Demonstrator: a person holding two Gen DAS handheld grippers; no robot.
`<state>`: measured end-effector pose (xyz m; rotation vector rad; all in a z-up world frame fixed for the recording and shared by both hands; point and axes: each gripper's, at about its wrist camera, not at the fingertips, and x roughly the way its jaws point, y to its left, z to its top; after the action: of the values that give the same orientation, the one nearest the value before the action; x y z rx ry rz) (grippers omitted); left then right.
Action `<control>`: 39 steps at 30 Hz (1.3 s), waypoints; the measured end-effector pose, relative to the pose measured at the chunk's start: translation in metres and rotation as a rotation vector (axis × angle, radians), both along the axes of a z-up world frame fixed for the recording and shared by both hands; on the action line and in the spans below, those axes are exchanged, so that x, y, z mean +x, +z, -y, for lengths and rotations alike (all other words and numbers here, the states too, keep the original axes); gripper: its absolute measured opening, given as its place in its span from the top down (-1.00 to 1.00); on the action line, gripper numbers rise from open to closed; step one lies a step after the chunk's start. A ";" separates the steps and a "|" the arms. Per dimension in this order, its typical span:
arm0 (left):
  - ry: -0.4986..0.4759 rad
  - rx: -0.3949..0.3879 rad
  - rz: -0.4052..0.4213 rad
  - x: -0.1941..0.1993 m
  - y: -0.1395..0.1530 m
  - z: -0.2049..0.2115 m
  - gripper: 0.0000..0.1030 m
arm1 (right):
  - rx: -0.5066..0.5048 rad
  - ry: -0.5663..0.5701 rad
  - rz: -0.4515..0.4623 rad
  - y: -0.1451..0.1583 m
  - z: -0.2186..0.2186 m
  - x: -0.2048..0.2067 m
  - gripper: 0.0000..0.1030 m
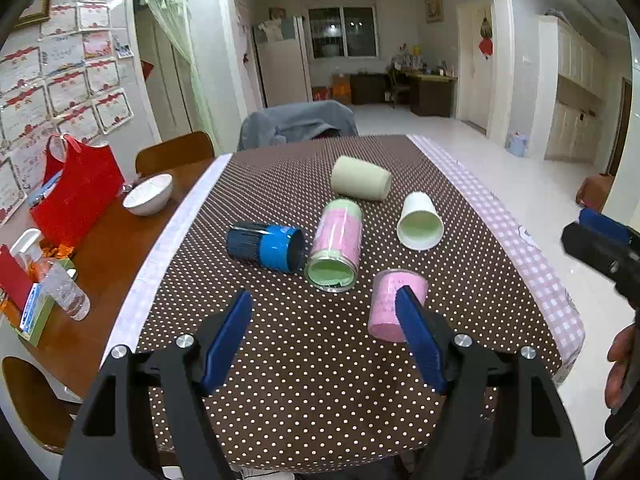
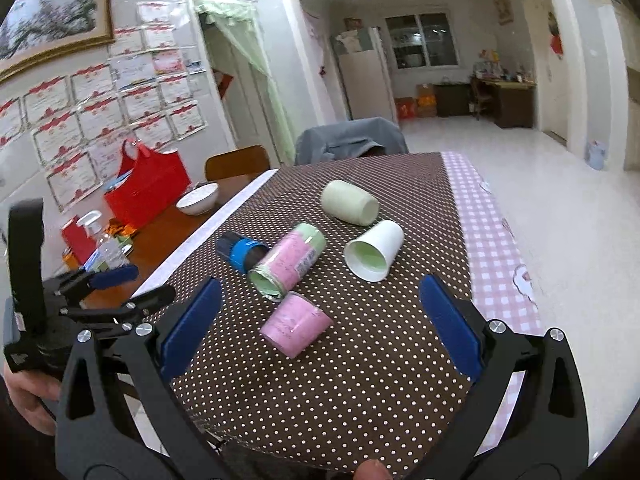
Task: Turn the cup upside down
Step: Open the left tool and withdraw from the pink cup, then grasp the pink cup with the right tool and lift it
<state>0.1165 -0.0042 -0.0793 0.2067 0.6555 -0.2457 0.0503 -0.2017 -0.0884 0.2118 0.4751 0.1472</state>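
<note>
Several cups lie on their sides on a brown polka-dot tablecloth [image 1: 320, 380]. A small pink cup [image 1: 390, 308] [image 2: 296, 326] is nearest. Behind it lie a tall pink-and-green cup [image 1: 336, 246] [image 2: 290, 260], a blue cup [image 1: 266, 246] [image 2: 240, 254], a white cup with a green inside [image 1: 420, 222] [image 2: 374, 250] and a pale green cup [image 1: 360, 178] [image 2: 350, 202]. My left gripper [image 1: 324, 298] is open and empty, its right finger in front of the small pink cup. My right gripper [image 2: 320, 284] is open and empty, above the table just short of the small pink cup.
On the bare wood to the left stand a red bag [image 1: 76, 196], a white bowl [image 1: 148, 194], a plastic bottle [image 1: 66, 292] and boxes. A chair with a grey jacket [image 1: 298, 122] stands at the far end. The table's right edge has pink checked cloth [image 1: 536, 264].
</note>
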 end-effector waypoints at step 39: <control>0.158 -0.098 0.087 -0.025 0.001 -0.046 -0.42 | -0.598 0.557 -0.068 -0.041 -0.043 0.052 -0.88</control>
<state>0.0913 0.0420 -0.0778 0.0706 0.5686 -0.1154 0.1019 -0.1588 -0.1291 -0.5097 0.6166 0.5318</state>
